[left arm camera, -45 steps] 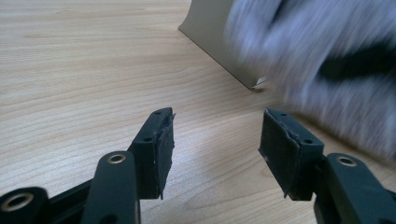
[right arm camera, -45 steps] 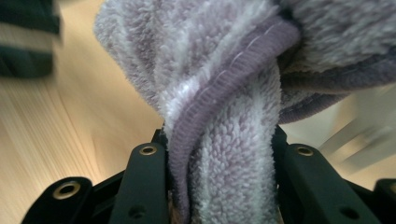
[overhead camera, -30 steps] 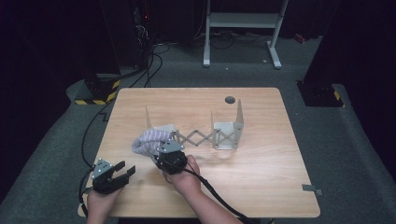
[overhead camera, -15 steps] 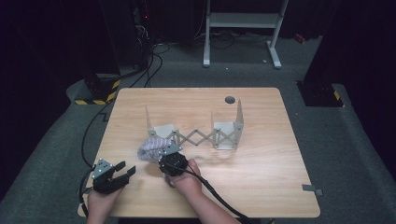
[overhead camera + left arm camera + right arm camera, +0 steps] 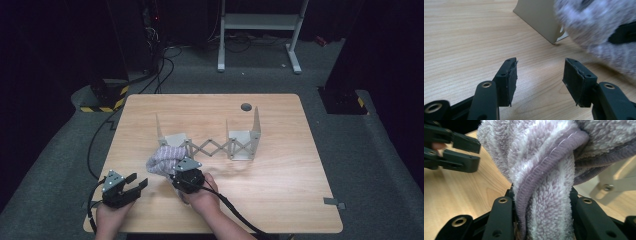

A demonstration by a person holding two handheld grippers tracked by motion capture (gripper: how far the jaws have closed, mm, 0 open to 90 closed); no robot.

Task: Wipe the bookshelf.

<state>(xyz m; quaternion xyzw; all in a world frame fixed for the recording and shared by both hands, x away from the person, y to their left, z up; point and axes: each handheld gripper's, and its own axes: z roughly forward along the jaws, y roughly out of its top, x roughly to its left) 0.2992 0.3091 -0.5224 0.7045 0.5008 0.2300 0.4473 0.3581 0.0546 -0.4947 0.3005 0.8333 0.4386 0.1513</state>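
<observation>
On the light wooden worktop stands a beige metal expanding rack: two upright L-shaped end plates joined by a scissor lattice. Its right bay holds nothing. The left bay is partly covered at its near edge by a fluffy lilac-and-white striped towel, bunched into a heap that rests just in front of the left end plate and on the worktop beside it.

The right hand-held gripper is clamped on the near side of that towel. In the right gripper view a twisted fold of the cloth with its purple hem fills the gap between the two black jaws, pressed on both sides, and the rest of the towel rises above them. The person's right hand comes in from the near edge with the forearm angled from the right, and the gripper points away and slightly left, its cable trailing back toward the near right.

The left hand-held gripper sits near the near left corner of the worktop, well to the left of the towel and apart from it. Its jaws stand moderately wide with only bare wood between them. It points to the right, toward the towel and the rack's end plate, held low over the worktop by the left hand.
</observation>
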